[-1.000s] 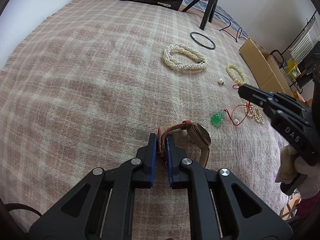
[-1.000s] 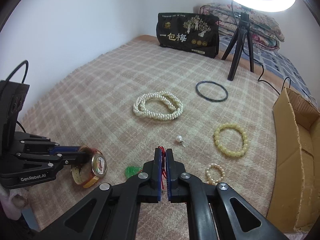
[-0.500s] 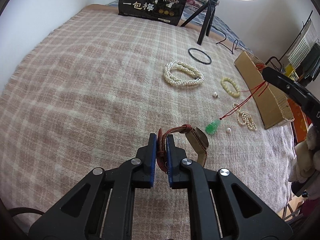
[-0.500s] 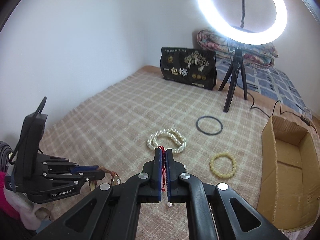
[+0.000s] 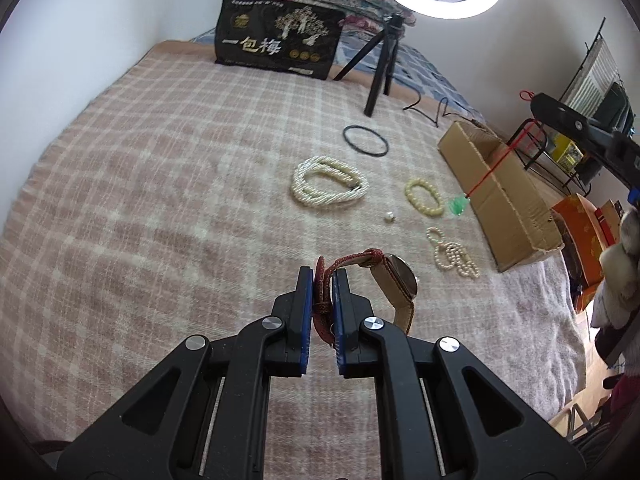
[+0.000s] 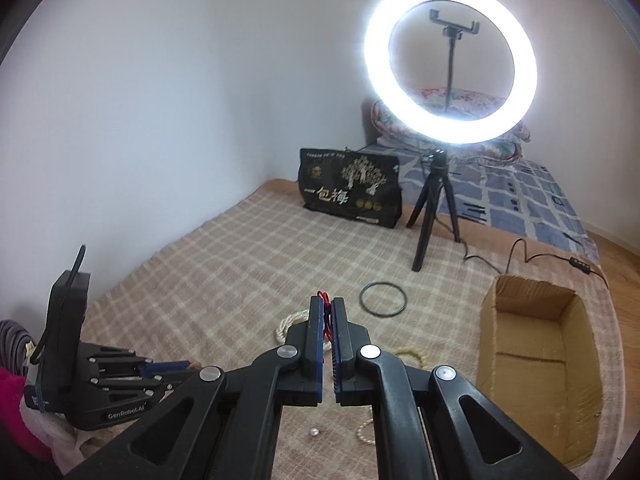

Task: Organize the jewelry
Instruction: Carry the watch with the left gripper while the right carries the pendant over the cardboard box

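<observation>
On the pink-and-cream checked woollen blanket (image 5: pixel 160 200) the loose jewellery lies spread; at six o'clock in the left wrist view the left gripper (image 5: pixel 322 280) is clenched on the reddish-brown strap of a wristwatch with a round gold case (image 5: pixel 394 282), the watch hanging clear of the blanket with its face turned toward three o'clock; at twelve o'clock from the watch lies a coiled white pearl necklace (image 5: pixel 330 184), and beyond it a thin black ring (image 5: pixel 365 140); toward one o'clock sit a yellow bead bracelet (image 5: pixel 424 197), a single loose pearl (image 5: pixel 390 217) and a small heap of cream pearls (image 5: pixel 454 254); at two o'clock an open brown cardboard box (image 5: pixel 504 200) rests on the blanket; the right gripper (image 6: pixel 326 308) is clamped tight on a red cord (image 5: pixel 498 162), from which a green pendant (image 5: pixel 457 205) dangles in the air just beside the box's near wall, between box and yellow bracelet; at twelve o'clock stand a black printed bag (image 5: pixel 276 38) and a lit ring light on a black tripod (image 6: pixel 450 80).
</observation>
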`<move>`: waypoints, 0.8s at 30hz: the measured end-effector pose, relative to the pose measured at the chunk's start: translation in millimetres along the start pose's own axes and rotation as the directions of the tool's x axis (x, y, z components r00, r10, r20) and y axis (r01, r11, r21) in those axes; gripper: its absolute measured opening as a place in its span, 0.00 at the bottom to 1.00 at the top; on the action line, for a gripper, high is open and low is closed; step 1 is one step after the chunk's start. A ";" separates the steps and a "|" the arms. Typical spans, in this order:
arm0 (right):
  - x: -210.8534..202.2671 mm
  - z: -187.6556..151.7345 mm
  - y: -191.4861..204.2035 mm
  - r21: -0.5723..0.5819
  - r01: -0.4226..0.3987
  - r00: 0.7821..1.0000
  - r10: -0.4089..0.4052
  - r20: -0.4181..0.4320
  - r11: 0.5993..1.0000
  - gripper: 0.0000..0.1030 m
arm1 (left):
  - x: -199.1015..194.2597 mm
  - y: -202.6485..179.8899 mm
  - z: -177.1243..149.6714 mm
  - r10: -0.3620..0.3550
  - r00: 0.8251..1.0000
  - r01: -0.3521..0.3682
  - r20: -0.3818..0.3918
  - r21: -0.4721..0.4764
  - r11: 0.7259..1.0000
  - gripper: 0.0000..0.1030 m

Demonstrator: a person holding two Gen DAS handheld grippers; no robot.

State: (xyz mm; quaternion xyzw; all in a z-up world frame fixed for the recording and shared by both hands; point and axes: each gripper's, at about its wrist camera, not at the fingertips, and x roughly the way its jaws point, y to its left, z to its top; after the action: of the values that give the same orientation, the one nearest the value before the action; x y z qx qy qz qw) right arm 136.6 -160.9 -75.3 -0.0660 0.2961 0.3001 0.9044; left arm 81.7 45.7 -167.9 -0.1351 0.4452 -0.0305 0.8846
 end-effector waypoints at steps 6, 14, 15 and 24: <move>-18.8 21.3 -39.3 0.066 0.056 0.998 -0.057 0.024 0.996 0.00 | -8.4 -26.3 15.1 -0.043 0.999 0.042 0.024 0.034 0.999 0.07; -35.8 47.8 -94.6 0.083 0.177 0.984 -0.178 0.003 0.981 0.00 | -7.4 -66.2 35.8 -0.097 0.994 0.094 0.042 0.083 0.992 0.07; -36.8 50.2 -101.8 0.076 0.200 0.980 -0.200 -0.004 0.977 0.00 | -6.8 -71.7 38.5 -0.104 0.994 0.099 0.045 0.091 0.991 0.07; -40.3 55.4 -164.1 0.082 0.316 0.949 -0.315 -0.028 0.945 0.00 | 6.6 -137.4 64.3 -0.170 0.984 0.158 0.056 0.179 0.971 0.07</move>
State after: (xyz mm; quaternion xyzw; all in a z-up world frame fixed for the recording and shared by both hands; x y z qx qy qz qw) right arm 233.6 -297.9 -16.5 -0.0758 0.3008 0.1381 0.9406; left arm 145.9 -73.9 -100.0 -0.0950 0.3965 -0.1374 0.9027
